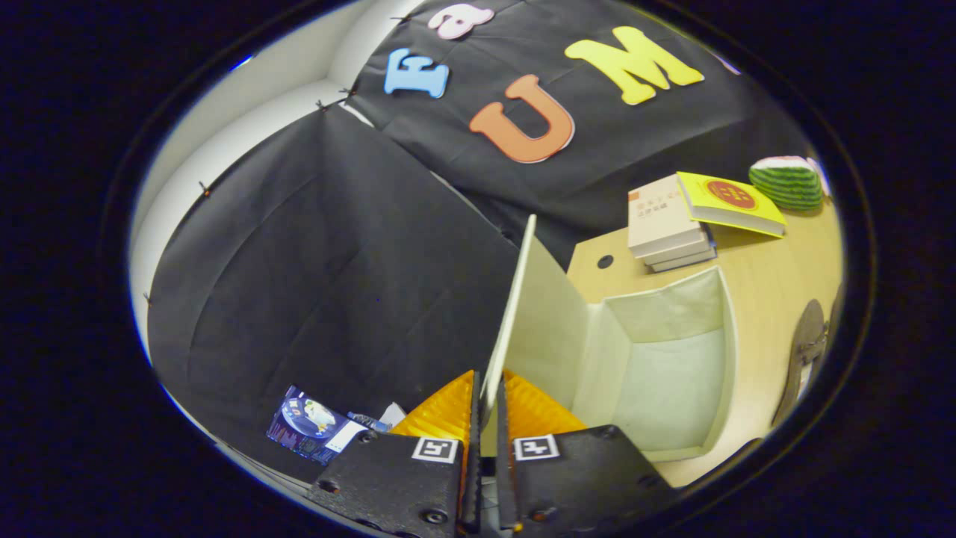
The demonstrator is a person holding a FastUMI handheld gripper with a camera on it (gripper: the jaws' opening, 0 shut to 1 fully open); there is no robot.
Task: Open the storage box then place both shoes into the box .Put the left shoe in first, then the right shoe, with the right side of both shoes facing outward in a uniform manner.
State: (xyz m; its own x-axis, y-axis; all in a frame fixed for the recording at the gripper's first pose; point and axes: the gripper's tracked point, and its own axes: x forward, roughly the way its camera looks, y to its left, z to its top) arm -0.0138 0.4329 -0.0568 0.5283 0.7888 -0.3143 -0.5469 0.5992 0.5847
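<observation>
my gripper [485, 407] has its two fingers drawn close together, pinching the thin lid [523, 314] of the storage box [672, 366] at its near edge; one finger [447, 409] lies on one face of the panel and the other on the opposite face. the lid stands raised, rising from between my fingers away from me at a slight tilt, with its pale inner face turned toward the box cavity. the storage box is open: it sits on the wooden table [769, 299] just beyond and to the right of my fingers, its pale interior walls and floor exposed. i see no shoe inside the cavity. at the far right side of the table, beyond the box, a dark flat shape [803, 355] lies near the table edge; i cannot tell for certain whether it is a shoe. behind the box, toward the back of the table, a stack of books [668, 224] rests, with a yellow book [732, 202] leaning across the top of the stack. a green striped watermelon-shaped object [788, 183] sits beside the yellow book at the far corner. a small round hole [605, 261] is visible in the tabletop near the stack. to the left of my fingers, low against the black cloth wall [336, 284], a blue printed packet [310, 426] lies apart from the table.
</observation>
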